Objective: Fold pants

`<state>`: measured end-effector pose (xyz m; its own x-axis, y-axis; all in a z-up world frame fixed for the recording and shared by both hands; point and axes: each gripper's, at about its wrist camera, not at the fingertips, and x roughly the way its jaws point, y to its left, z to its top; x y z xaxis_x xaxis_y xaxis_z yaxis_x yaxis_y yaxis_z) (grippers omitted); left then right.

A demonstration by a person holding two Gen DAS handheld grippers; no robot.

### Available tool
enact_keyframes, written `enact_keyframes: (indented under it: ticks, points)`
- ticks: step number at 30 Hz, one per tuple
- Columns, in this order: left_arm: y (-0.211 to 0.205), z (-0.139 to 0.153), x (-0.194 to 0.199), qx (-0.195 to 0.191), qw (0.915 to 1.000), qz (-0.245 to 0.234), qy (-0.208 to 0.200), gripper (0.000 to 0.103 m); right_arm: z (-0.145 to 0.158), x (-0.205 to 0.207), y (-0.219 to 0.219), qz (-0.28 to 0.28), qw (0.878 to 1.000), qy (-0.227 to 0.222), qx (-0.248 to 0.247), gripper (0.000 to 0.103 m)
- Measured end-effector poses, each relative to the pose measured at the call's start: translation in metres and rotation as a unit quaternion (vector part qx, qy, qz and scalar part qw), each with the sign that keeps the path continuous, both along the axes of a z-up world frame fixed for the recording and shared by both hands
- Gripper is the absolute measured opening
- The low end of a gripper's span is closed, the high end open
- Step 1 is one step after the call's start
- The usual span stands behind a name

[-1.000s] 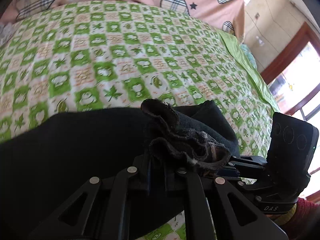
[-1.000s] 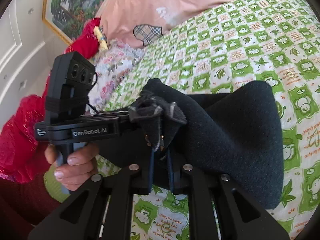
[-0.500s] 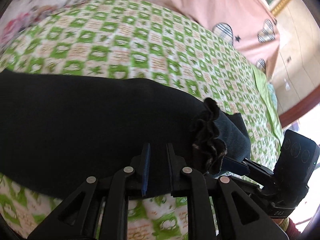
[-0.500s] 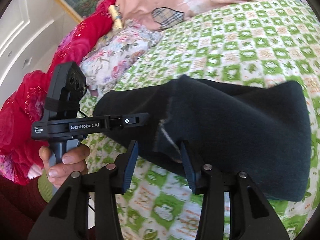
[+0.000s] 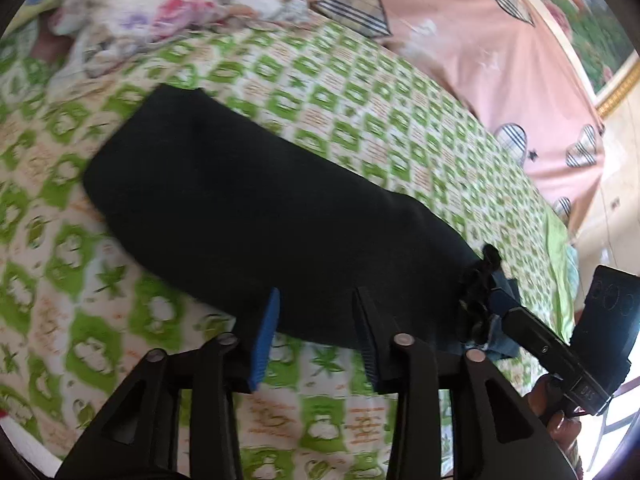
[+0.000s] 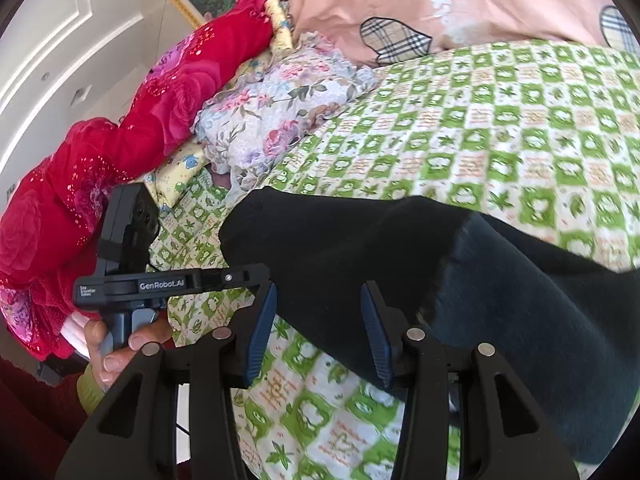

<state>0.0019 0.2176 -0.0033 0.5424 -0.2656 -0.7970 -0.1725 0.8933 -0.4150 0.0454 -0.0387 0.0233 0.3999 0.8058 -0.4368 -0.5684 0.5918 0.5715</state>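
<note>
The black pants (image 5: 272, 216) lie folded as a long band on the green-and-white checked bedspread (image 5: 360, 120). My left gripper (image 5: 316, 320) is open and empty at the near edge of the pants. In the left wrist view the right gripper (image 5: 500, 312) shows at the frayed hem end of the pants. In the right wrist view my right gripper (image 6: 318, 320) is open and empty, just in front of the pants (image 6: 460, 272). The left gripper (image 6: 256, 274) shows there at the left, jaws beside the cloth's near edge.
A pink quilt with plaid hearts (image 5: 460, 40) lies at the head of the bed. A floral pillow (image 6: 280, 108) and a red blanket (image 6: 120, 132) sit at the bed's left side. The bedspread (image 6: 520, 120) stretches beyond the pants.
Both grippers have opened and let go of the bunched pants ends. The pants have dropped flat on the bed. Both grippers have drawn back toward the near edge.
</note>
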Motion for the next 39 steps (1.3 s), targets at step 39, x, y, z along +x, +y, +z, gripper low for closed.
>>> enact_keyframes:
  ticks: [39]
  points:
    - [0.104, -0.040, 0.008, -0.052, 0.9869, 0.148, 0.040, 0.052, 0.008, 0.138, 0.228, 0.239, 0.958, -0.033, -0.155, 0.050]
